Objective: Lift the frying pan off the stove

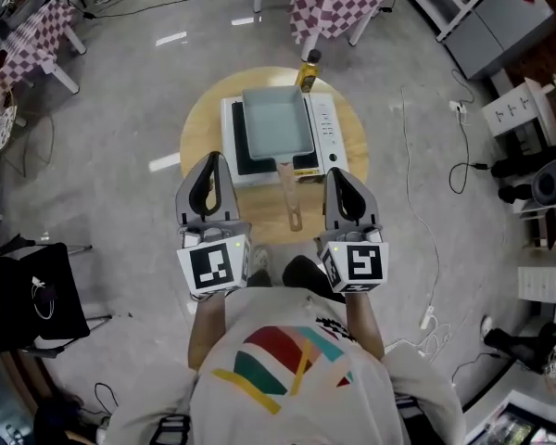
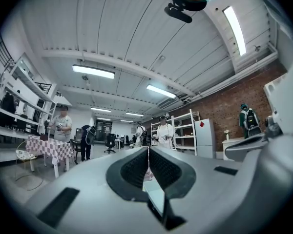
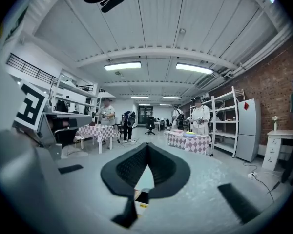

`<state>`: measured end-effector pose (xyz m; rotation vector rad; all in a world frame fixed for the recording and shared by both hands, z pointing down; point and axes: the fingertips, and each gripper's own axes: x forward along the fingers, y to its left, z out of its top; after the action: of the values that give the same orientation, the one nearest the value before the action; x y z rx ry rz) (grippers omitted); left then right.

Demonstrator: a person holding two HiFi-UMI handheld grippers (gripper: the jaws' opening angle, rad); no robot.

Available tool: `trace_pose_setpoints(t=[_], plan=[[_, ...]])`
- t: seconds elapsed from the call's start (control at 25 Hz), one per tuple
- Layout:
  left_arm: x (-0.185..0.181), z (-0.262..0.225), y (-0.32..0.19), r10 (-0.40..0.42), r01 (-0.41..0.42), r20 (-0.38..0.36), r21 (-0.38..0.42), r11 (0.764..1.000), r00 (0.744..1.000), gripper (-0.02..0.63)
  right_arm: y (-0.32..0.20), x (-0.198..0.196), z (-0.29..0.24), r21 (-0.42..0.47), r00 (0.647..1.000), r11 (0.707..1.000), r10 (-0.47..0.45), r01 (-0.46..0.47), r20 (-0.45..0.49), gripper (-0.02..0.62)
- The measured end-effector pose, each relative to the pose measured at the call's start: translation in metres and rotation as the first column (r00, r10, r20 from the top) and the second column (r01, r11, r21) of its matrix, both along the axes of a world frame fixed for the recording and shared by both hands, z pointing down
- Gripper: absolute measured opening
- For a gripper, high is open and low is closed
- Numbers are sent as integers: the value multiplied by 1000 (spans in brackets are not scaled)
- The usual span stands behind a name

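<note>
A round wooden counter (image 1: 196, 146) carries a white stove (image 1: 326, 123). The rectangular grey frying pan (image 1: 278, 120) sits on it, its wooden handle pointing toward the person. The left hand-held gripper (image 1: 213, 158) and right hand-held gripper (image 1: 336, 172) show either side of that handle, clear of it, each with jaws pressed together on nothing. A yellow bottle (image 1: 308, 70) stands behind the stove.
</note>
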<state>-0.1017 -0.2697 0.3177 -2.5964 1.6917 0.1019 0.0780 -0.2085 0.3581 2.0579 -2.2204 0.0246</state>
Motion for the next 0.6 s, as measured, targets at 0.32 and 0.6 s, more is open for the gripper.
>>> trace_pose_setpoints(t=[0.32, 0.6], plan=[[18, 14, -23, 16, -16, 45, -15, 1000, 999, 8, -31, 13, 0, 19, 1000, 1000, -2, 2, -1, -9], [29, 13, -30, -5, 5, 64, -1, 1000, 998, 8, -42, 31, -1, 42, 1000, 999, 4, -6, 28, -9]])
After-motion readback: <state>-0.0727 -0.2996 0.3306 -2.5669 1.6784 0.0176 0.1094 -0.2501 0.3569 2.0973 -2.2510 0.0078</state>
